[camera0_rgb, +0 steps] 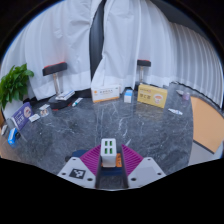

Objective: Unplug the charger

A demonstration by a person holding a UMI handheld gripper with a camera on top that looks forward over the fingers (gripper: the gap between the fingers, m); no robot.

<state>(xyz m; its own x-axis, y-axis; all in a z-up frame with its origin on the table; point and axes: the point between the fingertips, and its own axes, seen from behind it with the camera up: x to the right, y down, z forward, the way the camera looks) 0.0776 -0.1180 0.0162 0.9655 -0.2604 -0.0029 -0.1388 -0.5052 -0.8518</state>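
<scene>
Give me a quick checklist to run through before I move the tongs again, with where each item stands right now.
1. Charger block between the tongs: ok, the white block sits between the purple pads.
2. Both pads pressing on it: cannot tell.
3. Socket or power strip holding the charger: cannot tell, hidden below the block.
4. Cable routing: cannot tell, no cable visible.
5. Pull path ahead: ok, the dark marble tabletop is bare just beyond the tongs.
6. Nearby items out of reach: ok, the boxes and plant stand far back.

Dark grey marbled tabletop with pale veining. White pleated curtains; green leafy plant. Hand-held gripper: magenta pads, white block with orange part between.
</scene>
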